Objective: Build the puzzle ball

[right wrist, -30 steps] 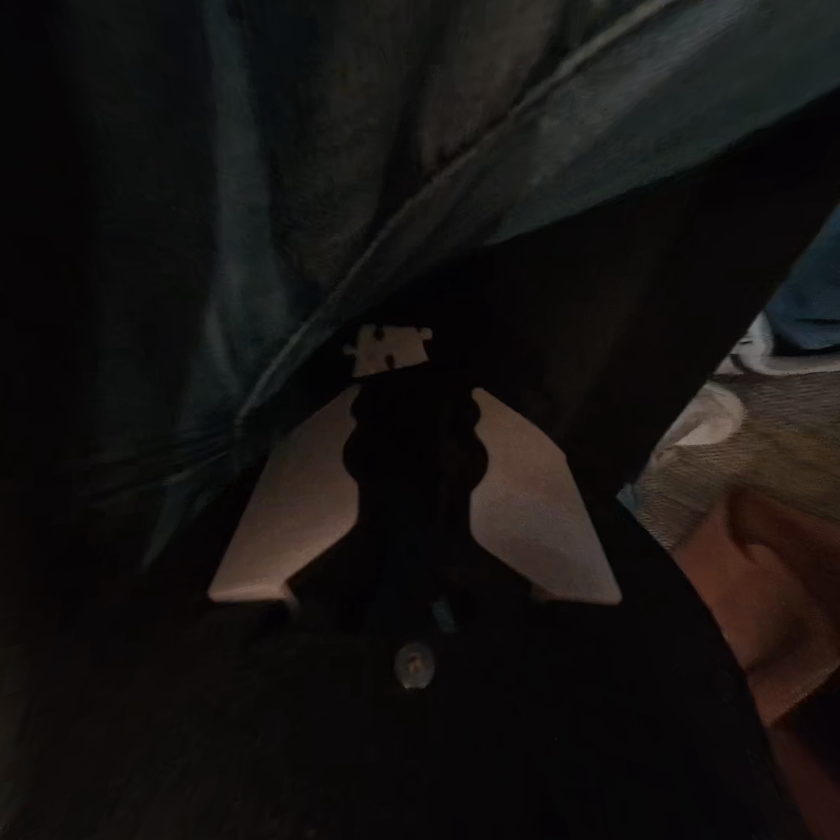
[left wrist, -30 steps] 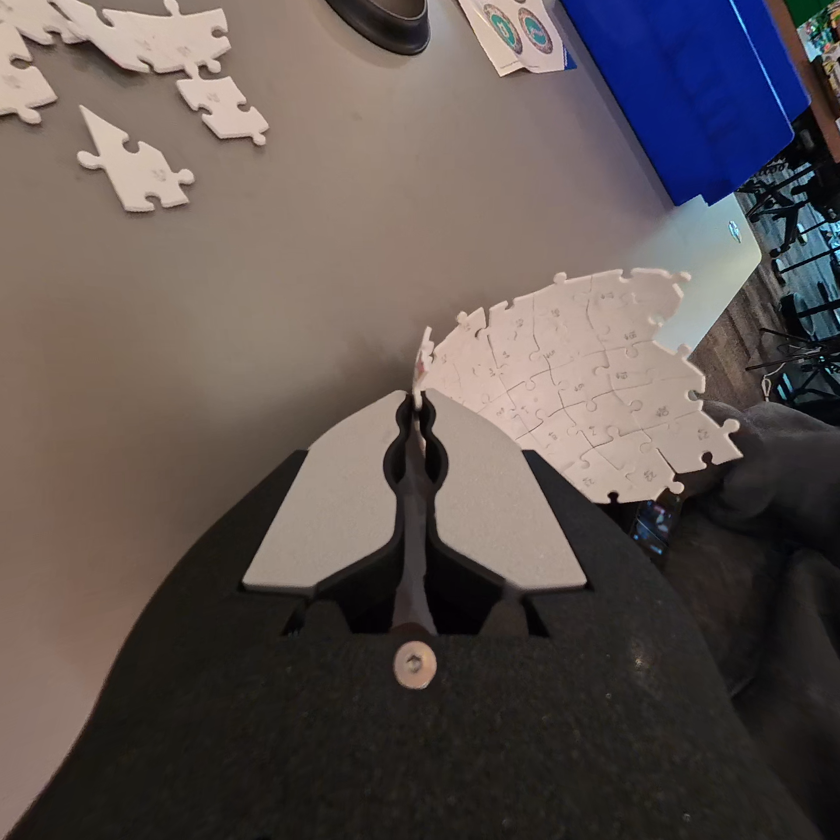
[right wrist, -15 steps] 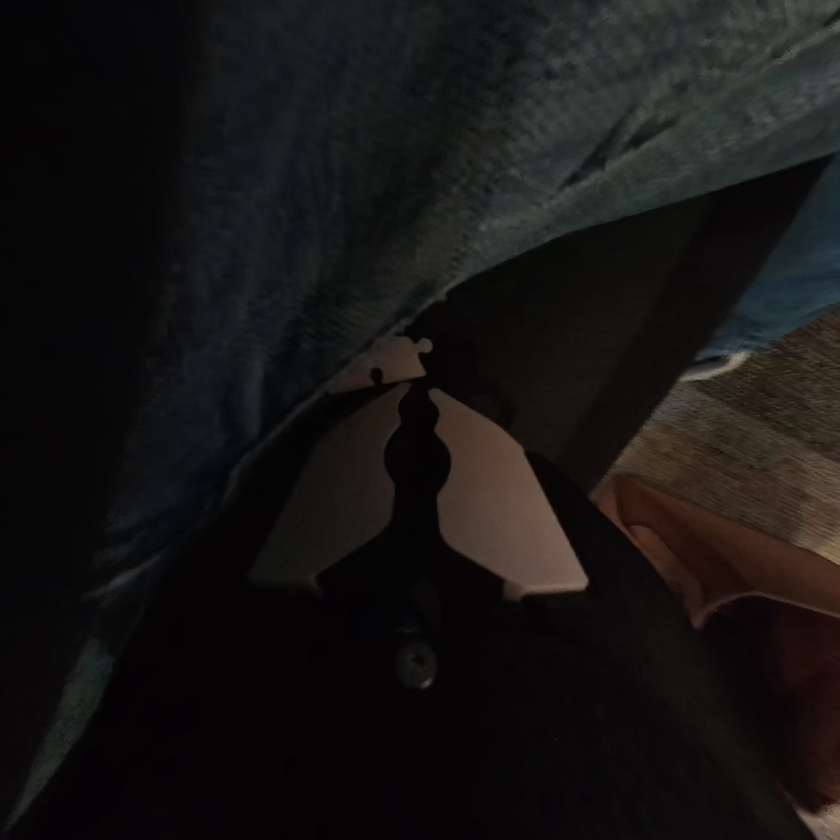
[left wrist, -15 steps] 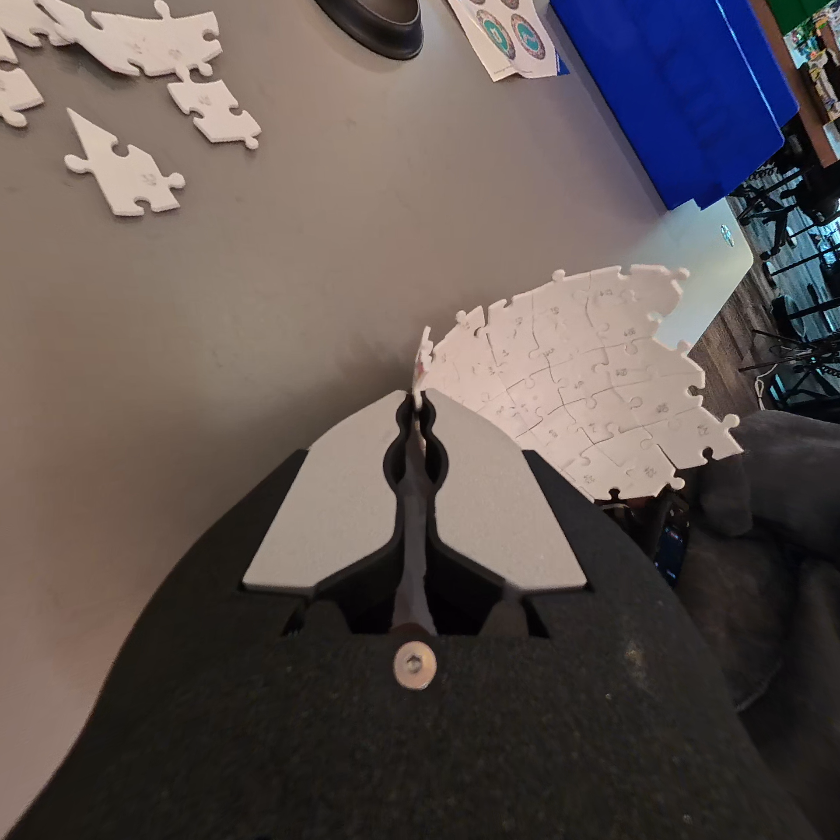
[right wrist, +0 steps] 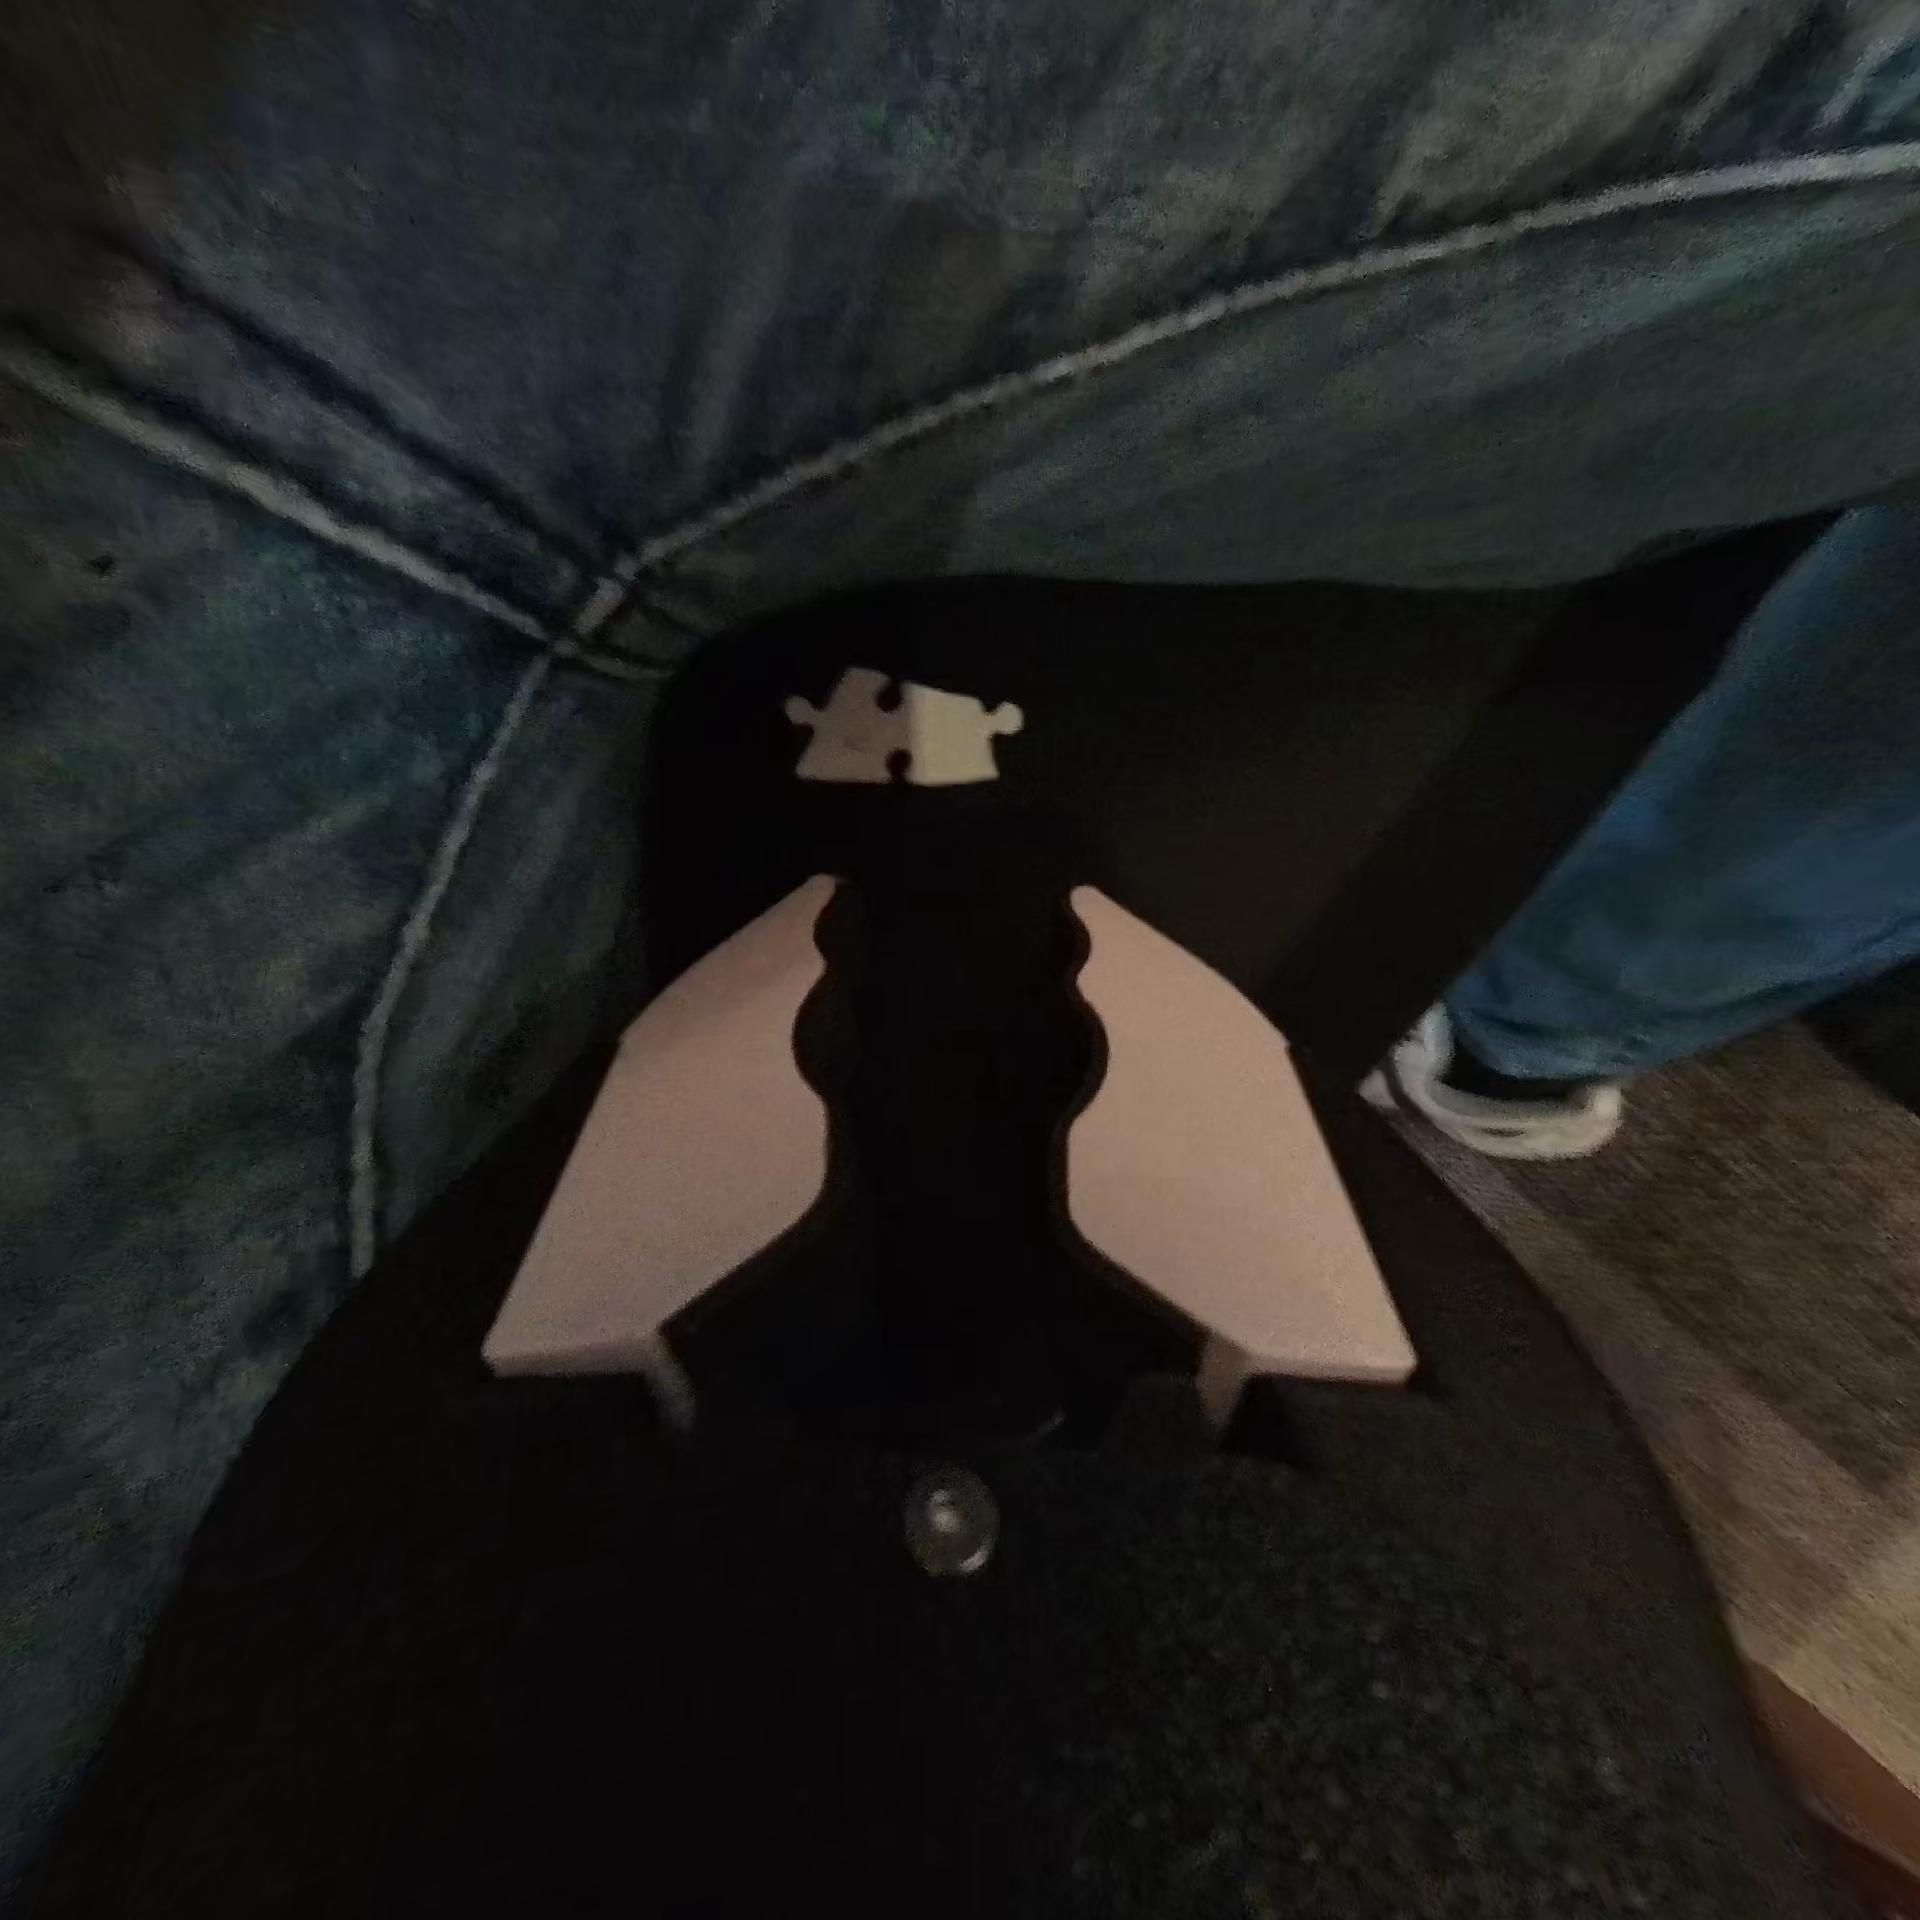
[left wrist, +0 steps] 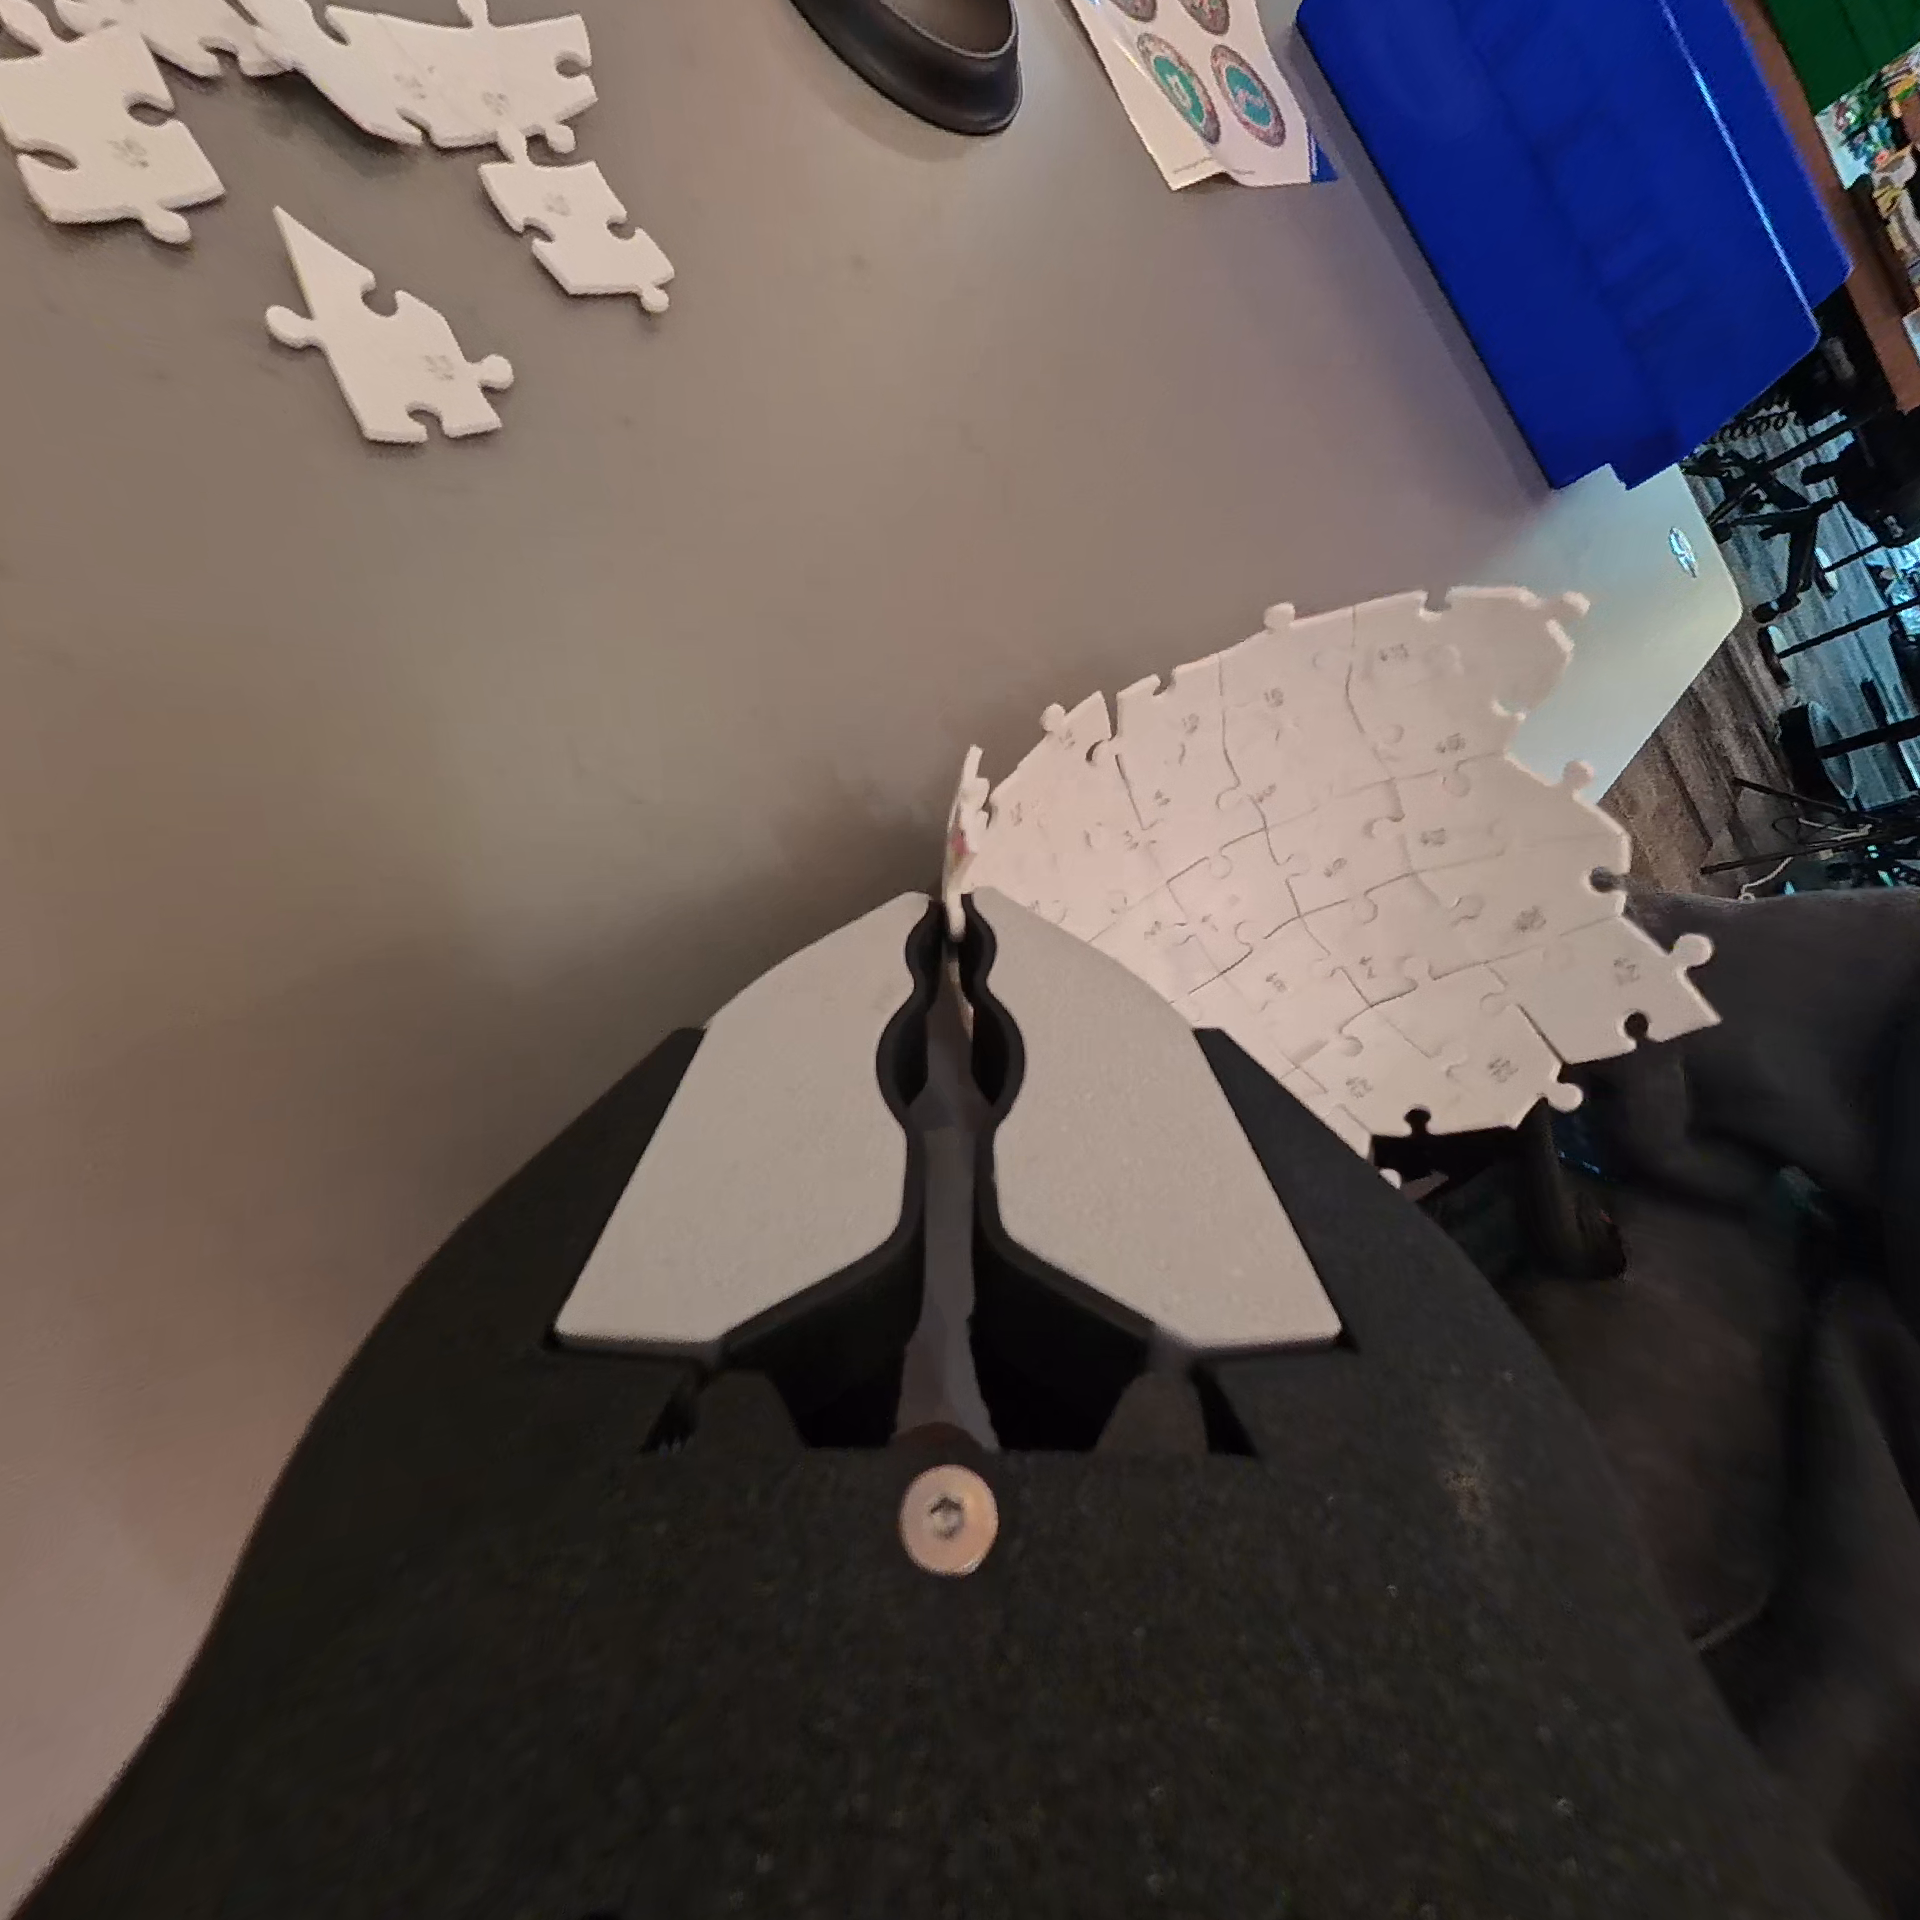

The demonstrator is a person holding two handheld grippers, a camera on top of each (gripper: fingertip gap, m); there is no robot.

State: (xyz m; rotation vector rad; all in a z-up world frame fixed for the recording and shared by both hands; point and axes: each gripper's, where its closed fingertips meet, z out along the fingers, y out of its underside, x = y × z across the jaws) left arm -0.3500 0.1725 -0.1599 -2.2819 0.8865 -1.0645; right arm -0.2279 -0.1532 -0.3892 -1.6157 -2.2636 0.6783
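My left gripper (left wrist: 961, 914) is shut on the near edge of the partly built puzzle ball (left wrist: 1351, 862), a curved white shell of joined pieces held above the grey table (left wrist: 727, 623). Several loose white puzzle pieces (left wrist: 390, 348) lie at the table's far left. My right gripper (right wrist: 953, 888) is open, down below the table in the dark. A small white pair of joined puzzle pieces (right wrist: 902, 740) lies just beyond its fingertips on a dark surface, apart from both fingers (right wrist: 707, 1143).
On the table stand a black round object (left wrist: 914, 62), a sticker sheet (left wrist: 1205, 94), a blue bin (left wrist: 1579, 218) and a pale laptop (left wrist: 1621, 665). A dark sleeve (left wrist: 1766, 1143) is at right. Jeans (right wrist: 727, 312), a shoe (right wrist: 1496, 1101) and carpet surround the right gripper. My hands' fingertips stand some 40 cm from each other.
My right gripper's jaws have gone from nearly shut half a second ago to wide apart, and the small joined piece now sits clear ahead of them. The left gripper keeps its hold and drifts slightly.
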